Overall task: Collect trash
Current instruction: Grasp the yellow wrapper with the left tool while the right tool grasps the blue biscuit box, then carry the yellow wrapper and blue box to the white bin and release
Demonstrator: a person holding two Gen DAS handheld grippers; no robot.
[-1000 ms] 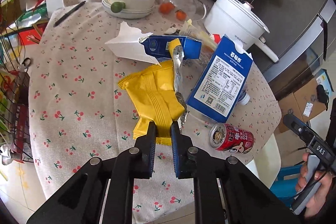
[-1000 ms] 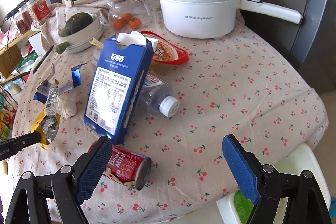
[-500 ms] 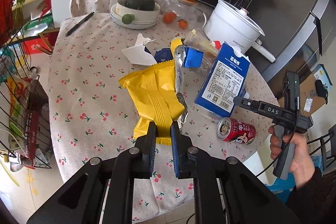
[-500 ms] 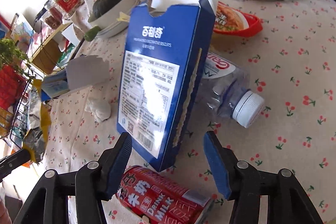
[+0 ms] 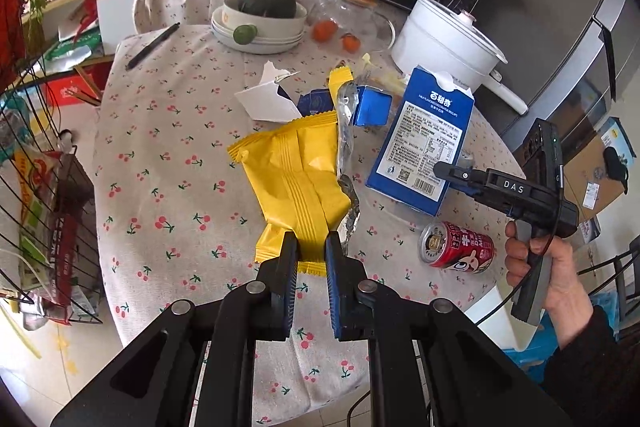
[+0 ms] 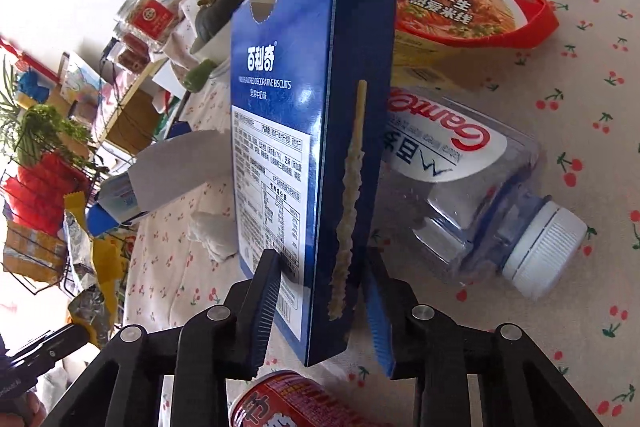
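While the left gripper [image 5: 311, 269] holds its narrow jaws pinched on the lower edge of a yellow wrapper [image 5: 298, 179], that wrapper hangs above the cherry-print table [image 5: 172, 147], lifted clear so it can be carried off as trash. Just right of the wrapper in the left wrist view stands a blue box [image 5: 424, 143], torn open at the top, with a red can [image 5: 456, 247] lying on its side below it and the right gripper [image 5: 452, 173] reaching in at the box's lower corner. From the right wrist view, the right gripper [image 6: 324, 307] has its jaws closing around the lower end of the blue box [image 6: 304, 131], one on each broad face; the near pad looks to be touching, the far one I cannot tell. Behind the box lies a clear bottle [image 6: 472, 187], beyond that a red noodle packet [image 6: 472, 15]. Gripping low probably steadies the upright box for lifting.
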